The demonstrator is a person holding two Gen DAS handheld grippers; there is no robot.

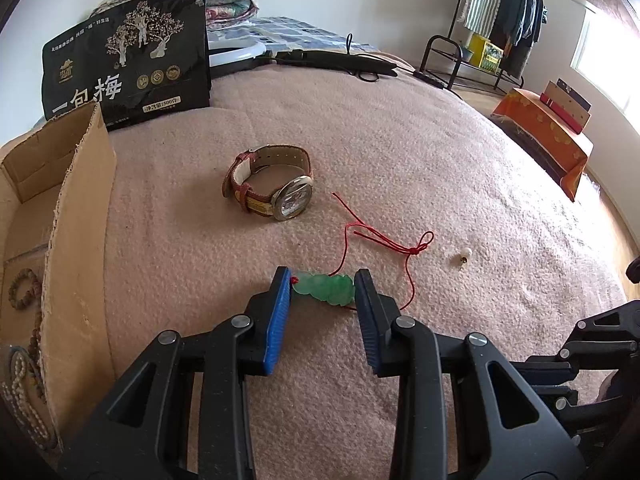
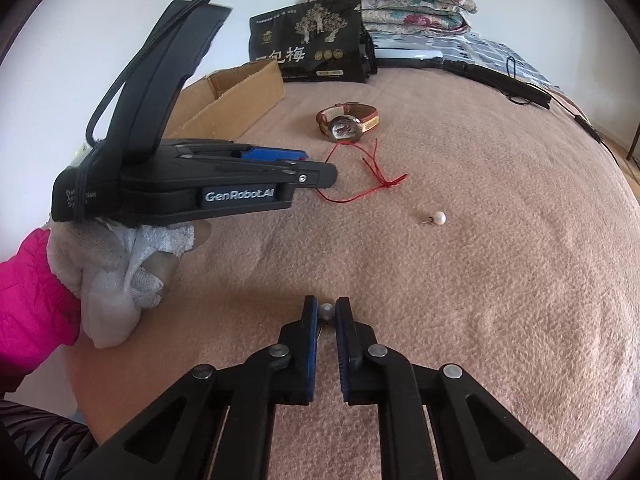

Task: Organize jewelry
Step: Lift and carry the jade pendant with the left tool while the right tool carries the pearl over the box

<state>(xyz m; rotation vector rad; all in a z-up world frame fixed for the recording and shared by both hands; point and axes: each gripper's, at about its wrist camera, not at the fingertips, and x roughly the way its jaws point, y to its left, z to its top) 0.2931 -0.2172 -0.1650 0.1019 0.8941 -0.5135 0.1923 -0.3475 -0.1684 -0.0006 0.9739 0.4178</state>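
My left gripper [image 1: 322,286] is open, its fingertips on either side of a green jade pendant [image 1: 326,289] on a red cord [image 1: 384,242], lying on the pink blanket. It also shows from the side in the right wrist view [image 2: 316,172]. A wristwatch [image 1: 272,182] with a red and yellow strap lies beyond the pendant. A pearl earring [image 1: 463,259] lies to the right; it also shows in the right wrist view [image 2: 438,218]. My right gripper [image 2: 327,312] is shut on a second pearl earring [image 2: 326,312].
A cardboard box [image 1: 72,216] with several bead bracelets [image 1: 24,290] stands at the left. A black snack bag [image 1: 128,56] stands behind it. Folded quilts, a black cable strip [image 1: 340,60] and an orange-covered stand [image 1: 548,136] lie farther off.
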